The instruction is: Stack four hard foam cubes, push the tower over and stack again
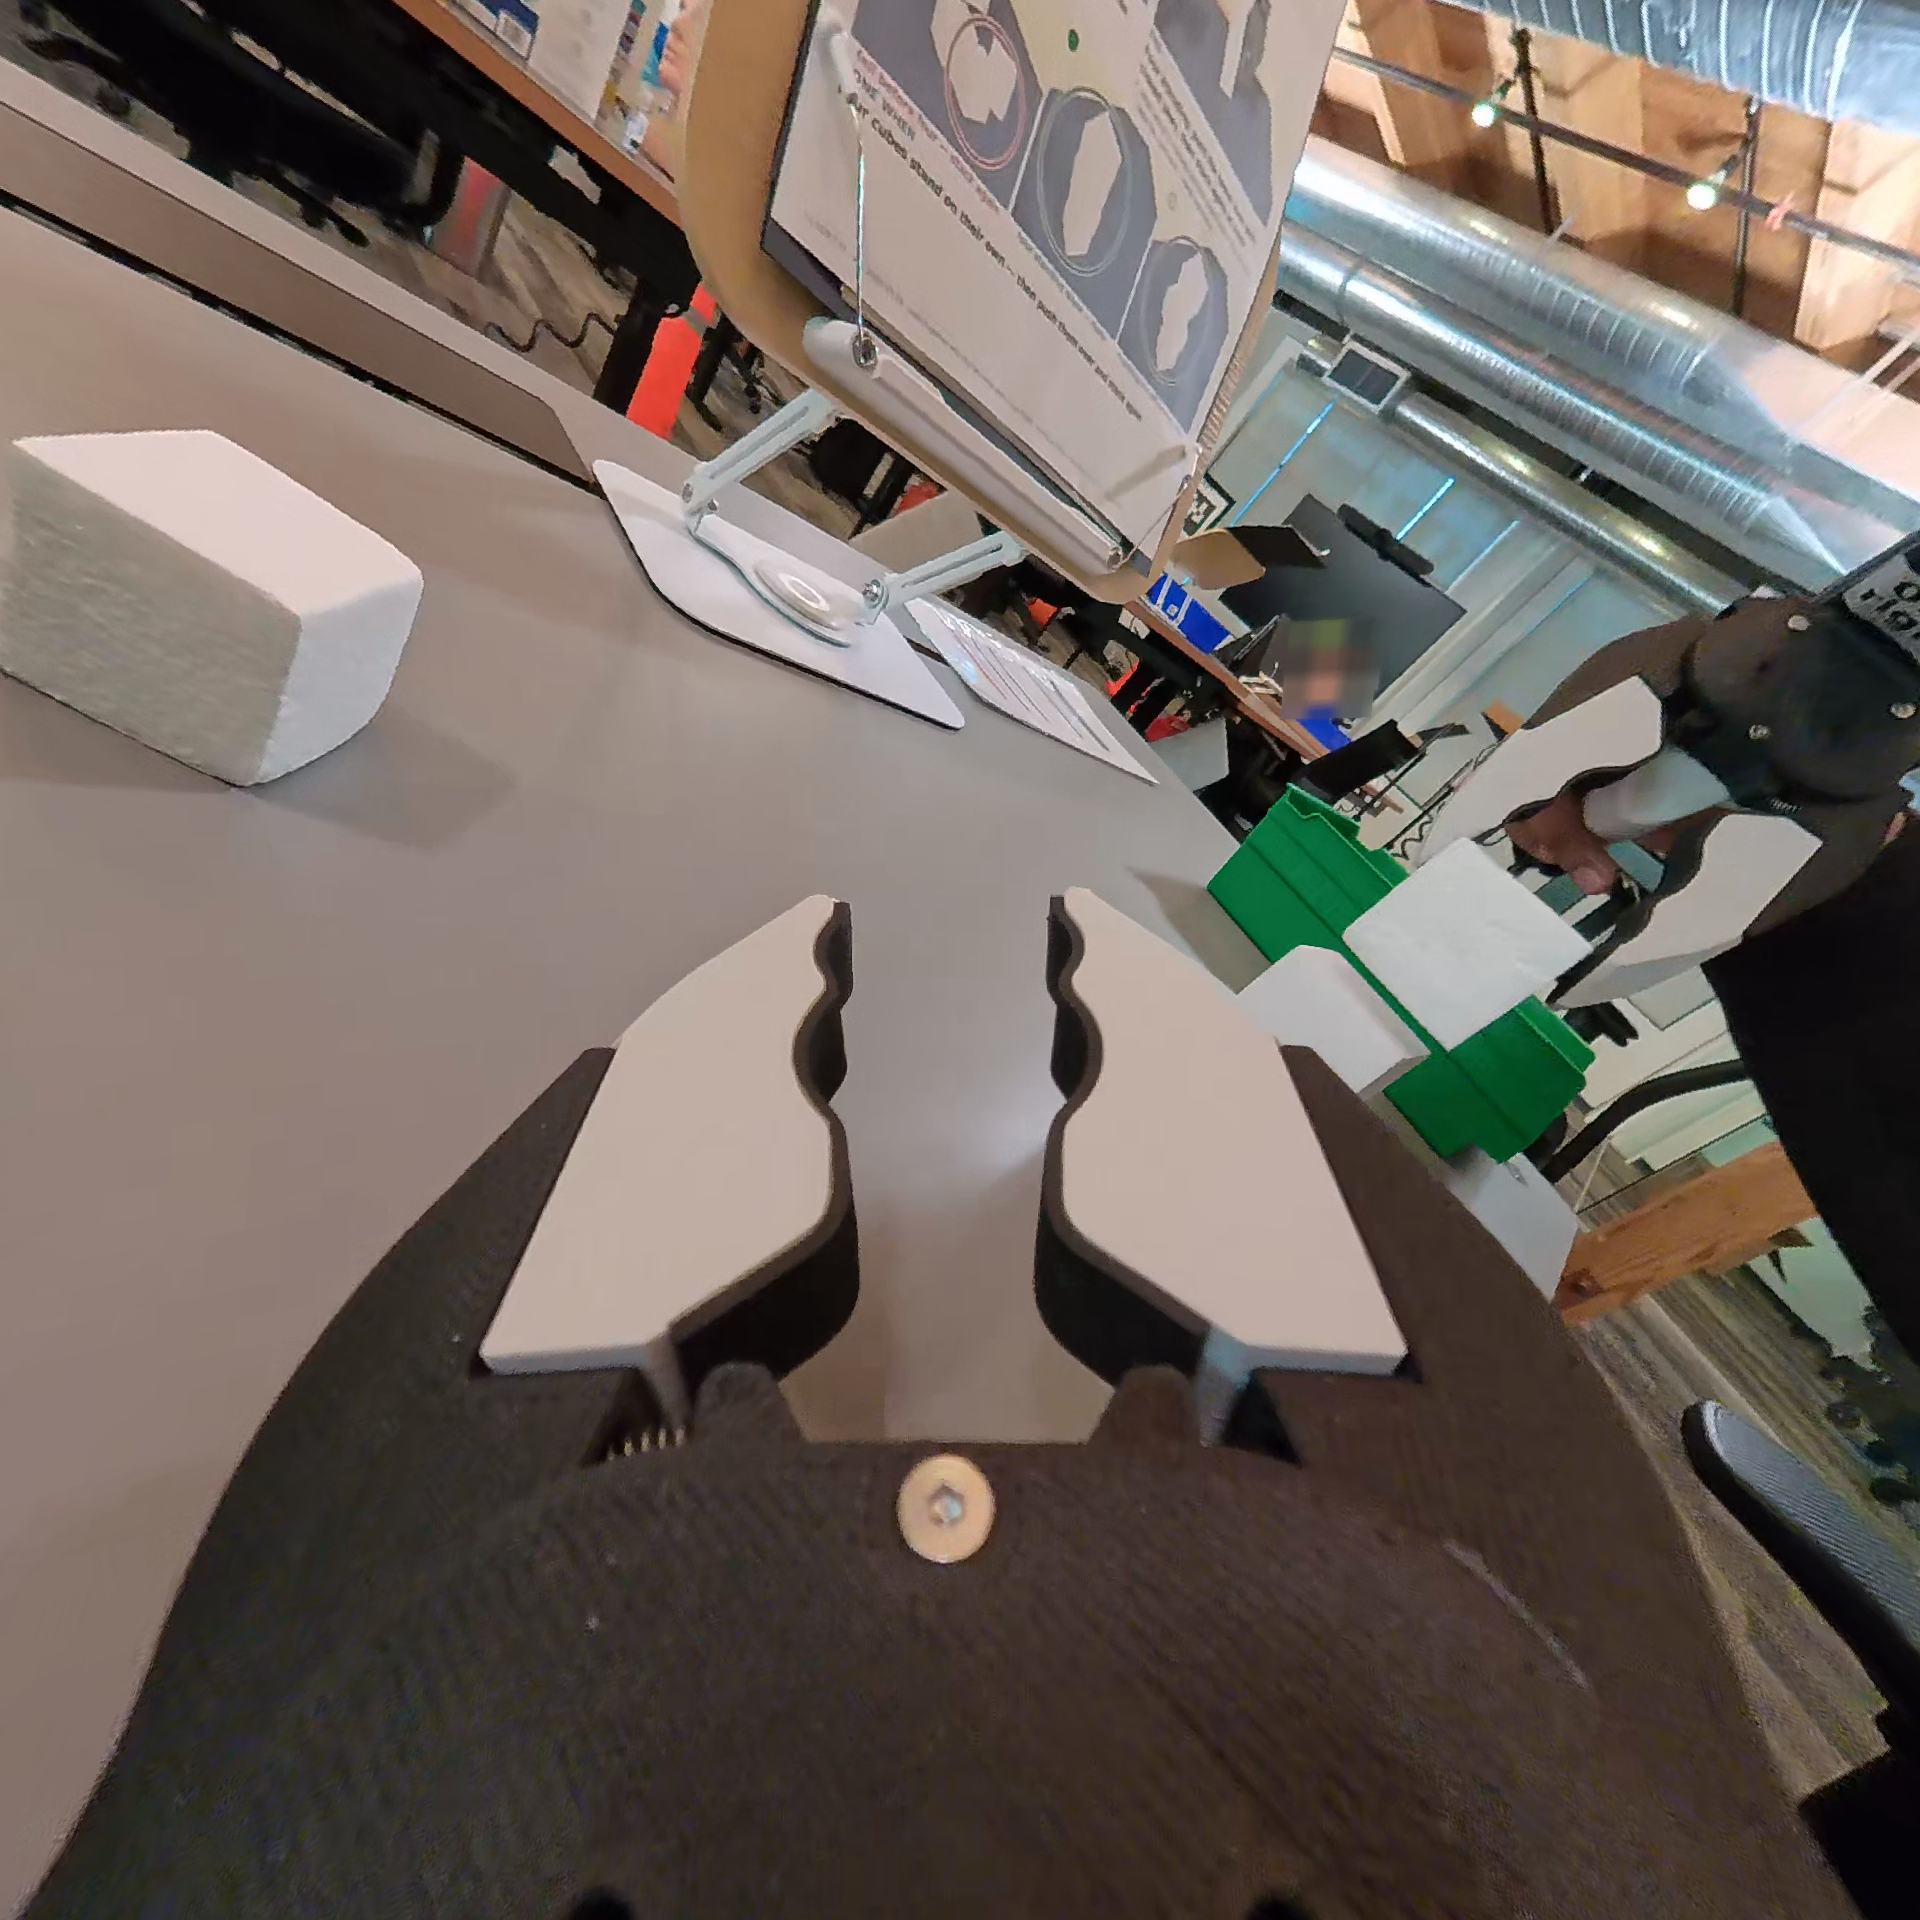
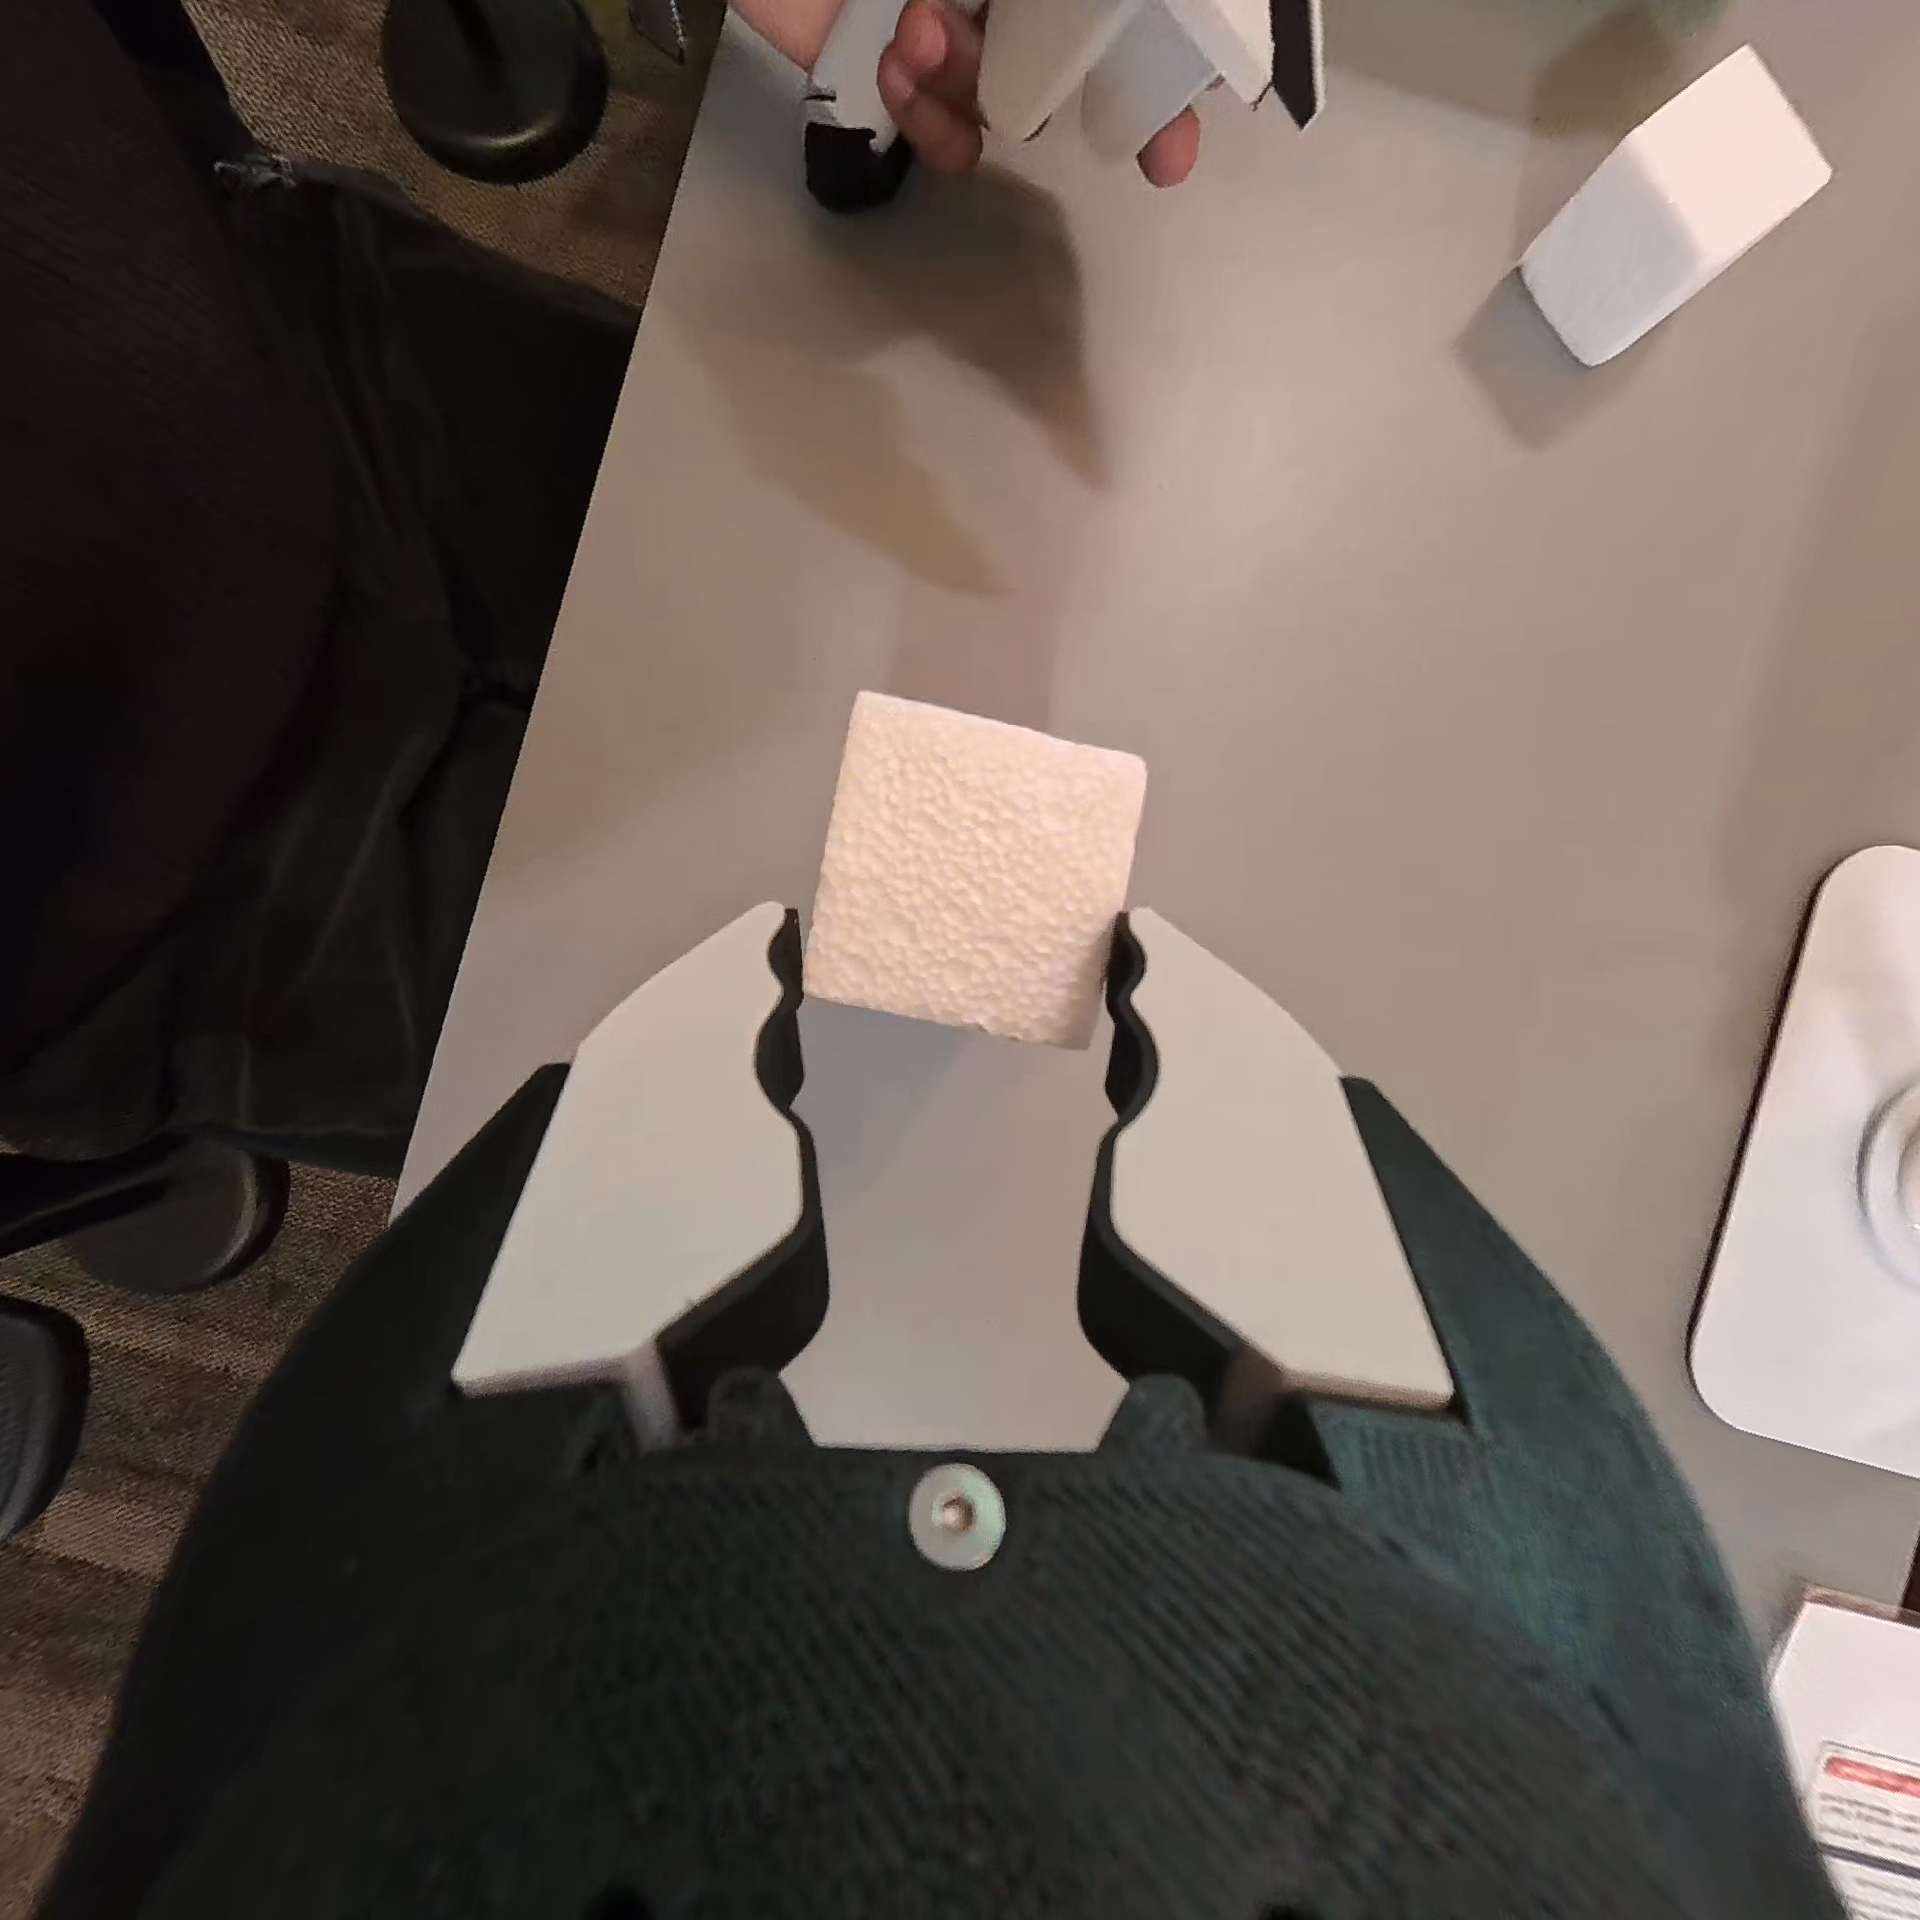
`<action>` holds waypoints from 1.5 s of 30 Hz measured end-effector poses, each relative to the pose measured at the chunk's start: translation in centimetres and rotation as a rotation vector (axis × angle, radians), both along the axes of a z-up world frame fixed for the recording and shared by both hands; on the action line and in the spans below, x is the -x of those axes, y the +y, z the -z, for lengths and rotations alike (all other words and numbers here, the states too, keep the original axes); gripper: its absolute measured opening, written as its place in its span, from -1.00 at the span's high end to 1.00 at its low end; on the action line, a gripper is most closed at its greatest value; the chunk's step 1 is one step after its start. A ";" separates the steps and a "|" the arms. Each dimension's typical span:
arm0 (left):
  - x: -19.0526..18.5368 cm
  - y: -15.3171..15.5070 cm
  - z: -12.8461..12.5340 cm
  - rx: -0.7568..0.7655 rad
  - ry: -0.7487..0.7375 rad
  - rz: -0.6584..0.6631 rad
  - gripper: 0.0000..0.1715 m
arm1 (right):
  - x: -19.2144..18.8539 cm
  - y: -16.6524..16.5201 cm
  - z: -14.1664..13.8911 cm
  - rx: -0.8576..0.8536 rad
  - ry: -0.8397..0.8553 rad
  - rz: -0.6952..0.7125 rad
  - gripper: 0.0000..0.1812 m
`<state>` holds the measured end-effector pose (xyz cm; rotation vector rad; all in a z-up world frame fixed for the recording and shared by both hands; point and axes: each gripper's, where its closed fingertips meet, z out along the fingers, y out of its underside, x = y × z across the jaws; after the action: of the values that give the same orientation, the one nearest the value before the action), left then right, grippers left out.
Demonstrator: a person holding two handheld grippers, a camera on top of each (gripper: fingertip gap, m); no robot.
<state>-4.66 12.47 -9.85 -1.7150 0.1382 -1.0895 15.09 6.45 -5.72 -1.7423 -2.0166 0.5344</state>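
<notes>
My right gripper (image 2: 956,925) is shut on a white foam cube (image 2: 971,873) and holds it above the grey table (image 2: 1351,623), near its left edge. The same cube (image 1: 1455,935) shows in the left wrist view, held over a green bin (image 1: 1299,883). My left gripper (image 1: 948,914) is open and empty, low over the table. A larger white foam block (image 1: 197,603) lies on the table to its left; it also shows in the right wrist view (image 2: 1673,208). The hand (image 2: 935,94) holding the left gripper shows at the top edge.
A document stand holding a printed sheet (image 1: 1039,208) rises from a white base plate (image 1: 727,592) at the back. A paper sheet (image 1: 1029,686) lies beside it. Another white block (image 1: 1320,1008) sits next to the bin. A dark chair (image 2: 260,520) stands off the table's left edge. Left tips to right tips: about 20 centimeters. The larger white foam block (image 1: 197,603) sits 15 centimeters or so from the ends of my left fingers.
</notes>
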 end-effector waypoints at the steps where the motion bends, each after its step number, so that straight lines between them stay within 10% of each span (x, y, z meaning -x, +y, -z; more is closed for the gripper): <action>1: 0.0 0.0 0.0 0.003 -0.006 0.003 0.57 | 0.0 0.2 0.0 -0.001 -0.001 0.004 0.37; 40: -1.7 -0.7 0.7 0.011 0.057 0.061 0.57 | 0.2 0.4 0.8 -0.009 -0.039 0.011 0.36; 45: -1.6 -0.7 0.7 0.009 0.060 0.060 0.57 | 0.5 0.7 0.5 -0.024 -0.015 0.057 -0.04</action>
<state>-3.02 11.74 -10.59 -1.7623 0.2245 -1.0841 14.63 7.19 -6.17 -1.7893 -1.9693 0.4783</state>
